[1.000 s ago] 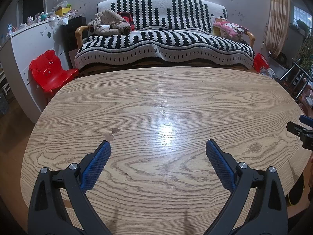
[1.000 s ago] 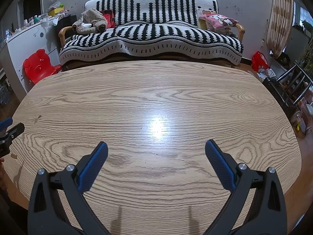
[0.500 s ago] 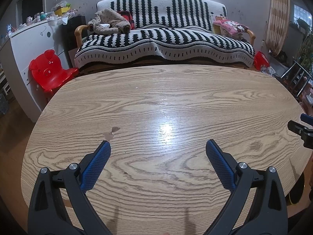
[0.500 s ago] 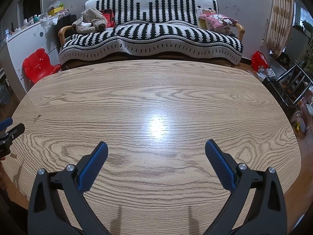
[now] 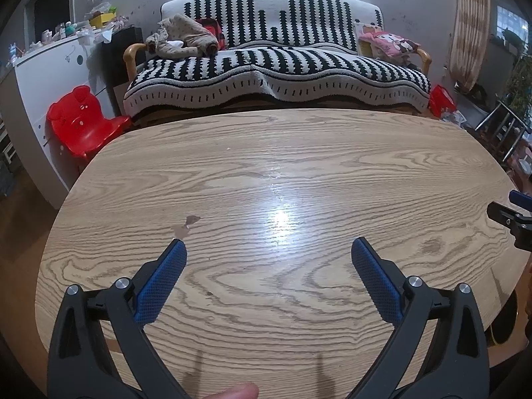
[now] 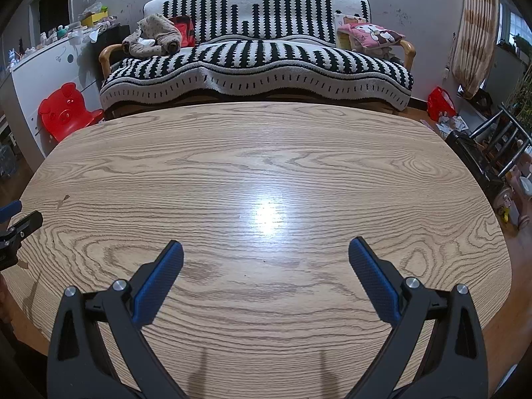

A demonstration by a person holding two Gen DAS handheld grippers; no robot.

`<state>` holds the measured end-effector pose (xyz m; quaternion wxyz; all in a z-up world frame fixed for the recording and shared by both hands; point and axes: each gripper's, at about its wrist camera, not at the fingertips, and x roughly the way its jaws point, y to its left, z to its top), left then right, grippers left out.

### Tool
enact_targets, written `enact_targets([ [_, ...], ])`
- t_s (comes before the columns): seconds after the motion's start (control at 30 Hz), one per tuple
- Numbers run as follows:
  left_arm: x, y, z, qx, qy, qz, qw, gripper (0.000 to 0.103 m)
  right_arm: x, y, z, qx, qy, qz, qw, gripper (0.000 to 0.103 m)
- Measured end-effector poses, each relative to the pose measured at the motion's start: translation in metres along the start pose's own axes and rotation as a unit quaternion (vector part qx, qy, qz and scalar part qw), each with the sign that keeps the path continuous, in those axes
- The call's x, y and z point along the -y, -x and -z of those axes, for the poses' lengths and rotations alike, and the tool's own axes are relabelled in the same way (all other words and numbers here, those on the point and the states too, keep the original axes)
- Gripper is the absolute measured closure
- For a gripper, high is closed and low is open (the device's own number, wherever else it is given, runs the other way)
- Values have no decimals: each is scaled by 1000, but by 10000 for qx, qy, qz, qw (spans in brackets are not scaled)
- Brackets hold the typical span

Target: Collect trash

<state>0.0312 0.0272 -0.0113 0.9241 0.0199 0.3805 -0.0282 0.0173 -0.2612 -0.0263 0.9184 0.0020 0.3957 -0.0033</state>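
Note:
Both views look across an oval wooden table [image 5: 299, 153] with no trash showing on it. My left gripper [image 5: 268, 246] hovers open over the near left part of the table with nothing between its blue pads. A small chipped mark [image 5: 186, 226] in the wood lies just beyond its left fingertip. My right gripper [image 6: 266, 246] is open too, empty, over the near right part of the table [image 6: 266, 153]. Each gripper's tip shows at the edge of the other's view: the right one [image 5: 512, 216], the left one [image 6: 16, 222]. A fingertip [image 5: 236, 392] shows at the bottom edge.
A black-and-white striped sofa [image 5: 276, 66] stands behind the table, with a plush toy [image 5: 183, 38] and a pink cushion [image 5: 389, 41] on it. A red child's chair [image 5: 83, 123] and white cabinet [image 5: 50, 76] stand left. A red bag [image 6: 440, 103] and metal chair [image 6: 492, 153] stand right.
Both views have tilted slightly; the sofa sits a little higher in the left wrist view. Both grippers stay open and nothing on the table has moved.

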Motion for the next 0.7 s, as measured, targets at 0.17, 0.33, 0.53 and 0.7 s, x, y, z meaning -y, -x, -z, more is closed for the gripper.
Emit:
enact_targets([
  [0.17, 2, 1, -1, -16, -44, 33, 10000, 7, 1, 0, 0, 1, 0, 4, 10000, 7],
  [0.33, 6, 6, 0, 61, -110, 56, 9999, 7, 1, 0, 0, 3, 0, 5, 10000, 7],
  [0.53, 8, 8, 1, 40, -106, 20, 9999, 7, 2, 0, 1, 11, 2, 0, 10000, 7],
  [0.7, 1, 6, -3, -34, 81, 76, 9999, 7, 3, 1, 0, 13, 5, -1, 10000, 7],
])
